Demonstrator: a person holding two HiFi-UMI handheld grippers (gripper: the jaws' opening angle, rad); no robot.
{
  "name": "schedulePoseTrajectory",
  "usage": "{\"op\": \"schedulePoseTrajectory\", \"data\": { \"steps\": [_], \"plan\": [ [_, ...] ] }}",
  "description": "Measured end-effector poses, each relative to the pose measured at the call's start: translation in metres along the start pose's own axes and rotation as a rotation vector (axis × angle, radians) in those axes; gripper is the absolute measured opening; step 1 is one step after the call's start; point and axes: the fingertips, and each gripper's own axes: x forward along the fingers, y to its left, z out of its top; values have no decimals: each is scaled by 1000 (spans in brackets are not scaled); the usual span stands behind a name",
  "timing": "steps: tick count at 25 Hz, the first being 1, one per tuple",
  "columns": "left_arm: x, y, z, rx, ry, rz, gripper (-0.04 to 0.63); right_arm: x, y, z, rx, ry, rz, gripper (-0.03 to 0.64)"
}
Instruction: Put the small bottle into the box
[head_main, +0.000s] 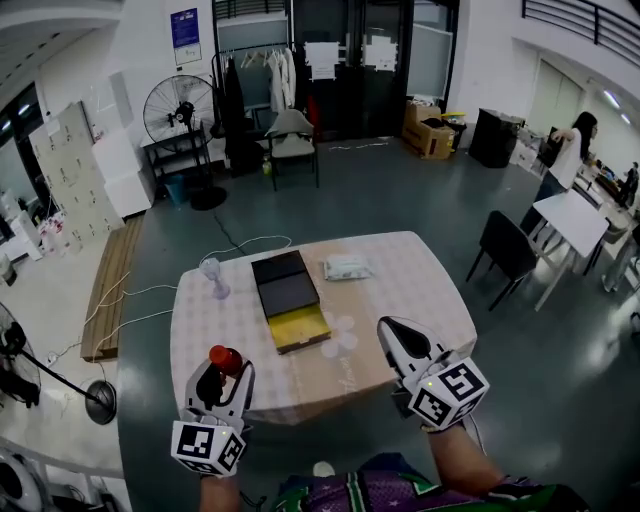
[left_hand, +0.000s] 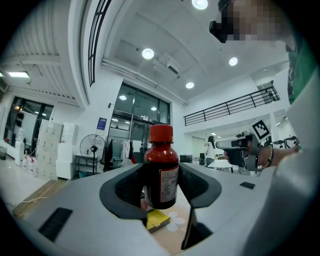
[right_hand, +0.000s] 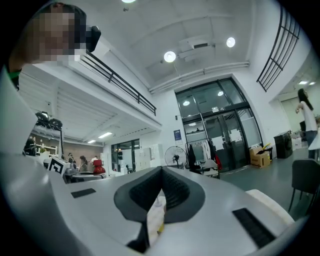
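Small bottle (head_main: 223, 359), red cap and dark contents, stands upright, pinched between the jaws of the left gripper (head_main: 228, 373) over the near left edge of the table (head_main: 410, 290) and well short of the box (head_main: 298, 326). The box lies open at the table's middle, yellow tray toward the near edge and dark lid toward the far edge, with nothing visible inside. Right gripper (head_main: 392, 331) hangs over the near right edge, jaws pressed together on nothing. A white packet (head_main: 347, 267) lies near the far edge, just right of the lid. Progress: pickup looks done — carrying it across to the tray and letting go are left, so I'd judge it roughly halfway. The left gripper view shows the small bottle (left_hand: 161, 172) gripped on its label band, with the yellow corner of the box (left_hand: 157, 220) low in the gap beneath it — the head view can't show that grip. The right gripper view confirms the right gripper (right_hand: 161, 186) is closed and empty. Only the head view gives the layout of the whole table.
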Motion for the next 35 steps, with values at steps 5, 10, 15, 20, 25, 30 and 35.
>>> {"op": "schedulePoseTrajectory", "data": {
  "steps": [5,10,15,20,25,30,35],
  "plan": [
    [9,11,-10,-1,17,8,233,20,-3,-13,6,16,17,5],
    [31,26,-16,3,29,36,233,51,-16,-15,22,19,57,5],
    [53,36,0,17,29,77,233,89,-30,4,33,5,123,5],
    [72,49,1,63,31,109,233,126,-37,8,39,-11,192,5],
    [97,58,-9,126,92,95,233,150,-42,3,53,12,240,6],
    [116,67,-28,190,155,88,233,169,-49,-13,75,24,270,5],
    [142,66,-50,263,217,66,233,182,-64,-31,106,58,278,6]
  ]
}}
